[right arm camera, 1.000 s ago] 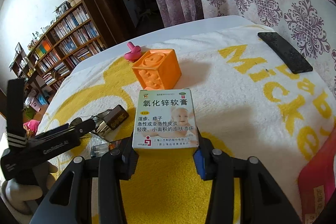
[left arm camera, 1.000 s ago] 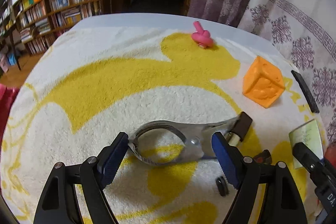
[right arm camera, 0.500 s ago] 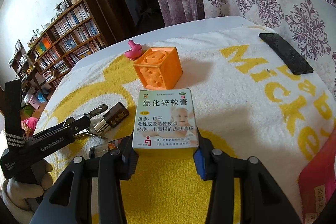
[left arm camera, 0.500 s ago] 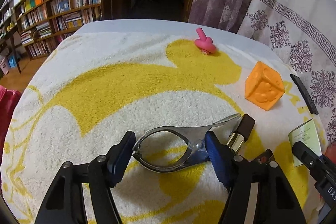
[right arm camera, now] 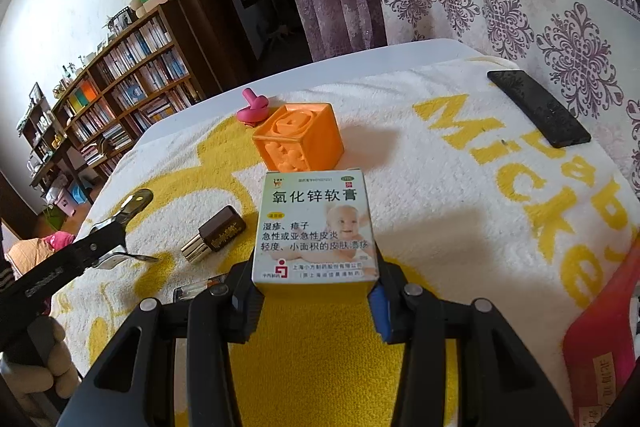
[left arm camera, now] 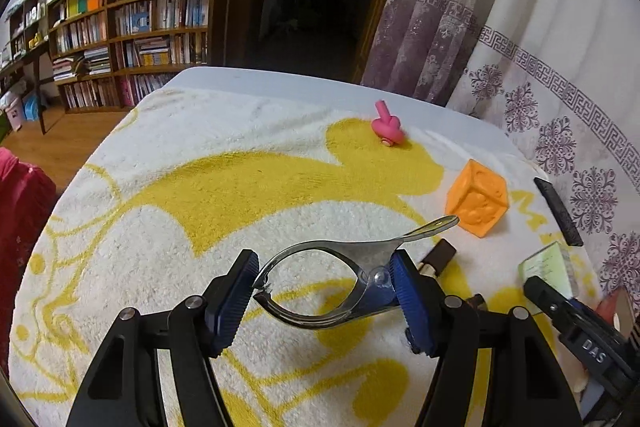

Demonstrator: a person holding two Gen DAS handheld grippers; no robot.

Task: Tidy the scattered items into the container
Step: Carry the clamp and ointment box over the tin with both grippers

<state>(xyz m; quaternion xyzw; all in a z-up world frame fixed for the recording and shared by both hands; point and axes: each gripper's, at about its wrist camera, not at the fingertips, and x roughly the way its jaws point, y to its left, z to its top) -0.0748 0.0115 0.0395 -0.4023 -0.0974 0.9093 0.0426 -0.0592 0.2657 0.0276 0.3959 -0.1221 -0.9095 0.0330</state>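
Left wrist view first: left gripper (left arm camera: 324,291) has its blue pads clamped on a metal spring clip (left arm camera: 340,275), one pad on the clip's mouth end and the other by the pivot, with the handle poking up and to the right. Clip looks lifted off the yellow-and-white towel (left arm camera: 180,195) covering the desk. Further out on the towel there's a pink spinning top (left arm camera: 385,126) near the far edge, an orange cube (left arm camera: 476,203) to the right, and a black flat bar (left arm camera: 557,211) past that. A brown lipstick (left arm camera: 438,258) lies just behind the right pad. At the far right edge you can spot the other gripper carrying a small box.

Right wrist view: right gripper (right arm camera: 316,297) is closed at a medium width on an ointment box (right arm camera: 316,227), printed face up, held above the towel (right arm camera: 440,195). Orange cube (right arm camera: 300,141) sits just beyond the box, pink top (right arm camera: 252,109) right behind the cube. Lipstick (right arm camera: 216,233) lies to the left, the black bar (right arm camera: 538,107) well off to the upper right. Left gripper comes in from the left edge with the clip (right arm camera: 124,223) in it. Something red (right arm camera: 600,339) sits at the lower right, can't tell if that's the container.
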